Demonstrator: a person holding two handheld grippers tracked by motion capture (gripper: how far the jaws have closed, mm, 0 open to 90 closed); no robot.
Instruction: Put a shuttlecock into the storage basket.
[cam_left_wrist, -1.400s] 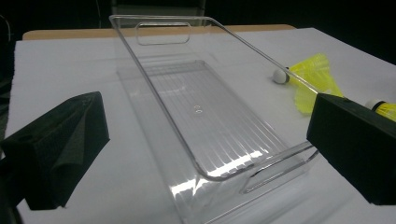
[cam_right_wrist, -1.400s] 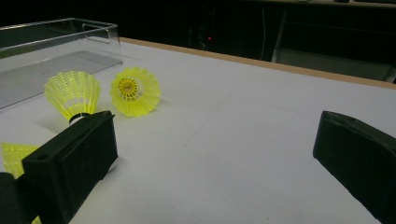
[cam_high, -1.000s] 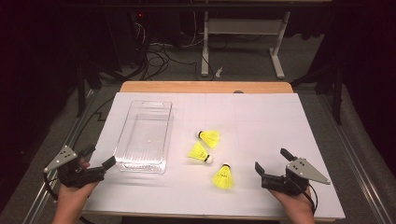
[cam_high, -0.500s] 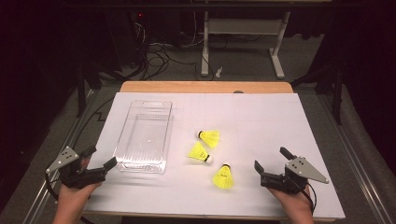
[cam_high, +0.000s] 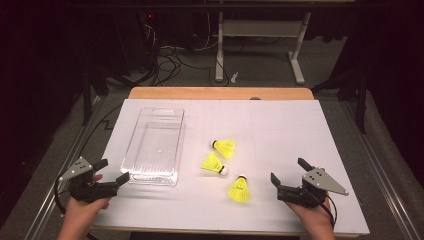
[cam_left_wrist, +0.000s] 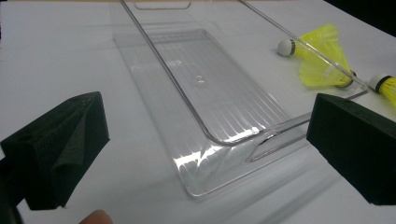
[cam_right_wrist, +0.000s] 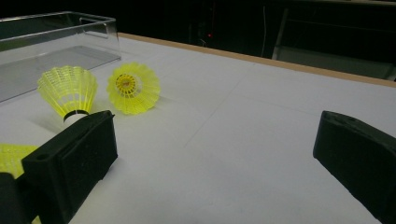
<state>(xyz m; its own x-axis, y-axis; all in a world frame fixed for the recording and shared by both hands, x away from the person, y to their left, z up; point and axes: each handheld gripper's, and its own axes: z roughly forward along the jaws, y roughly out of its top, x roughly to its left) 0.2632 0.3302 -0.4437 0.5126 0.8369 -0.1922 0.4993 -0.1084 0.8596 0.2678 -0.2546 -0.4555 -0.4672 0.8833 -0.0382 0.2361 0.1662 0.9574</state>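
Note:
A clear plastic tray (cam_high: 155, 145) lies empty on the left half of the white table cover. To its right lie three yellow shuttlecocks: one at the back (cam_high: 224, 147), one in the middle (cam_high: 213, 163) and one nearest me (cam_high: 239, 189). My left gripper (cam_high: 112, 170) is open, just off the tray's near left corner. The left gripper view looks between its jaws (cam_left_wrist: 205, 140) at the tray's near end (cam_left_wrist: 224, 135). My right gripper (cam_high: 288, 170) is open and empty, to the right of the nearest shuttlecock. In the right gripper view (cam_right_wrist: 219, 149), a shuttlecock (cam_right_wrist: 70, 91) lies just beyond the left jaw.
The white cover (cam_high: 280, 130) runs to a wooden table edge (cam_high: 220, 93) at the back. Beyond the table, cables and a desk frame (cam_high: 260, 45) stand on the dark floor. Bare cover lies between the shuttlecocks and the right edge.
My left gripper has edged slightly right toward the tray's near corner. The right gripper, tray and shuttlecocks stay where they were.

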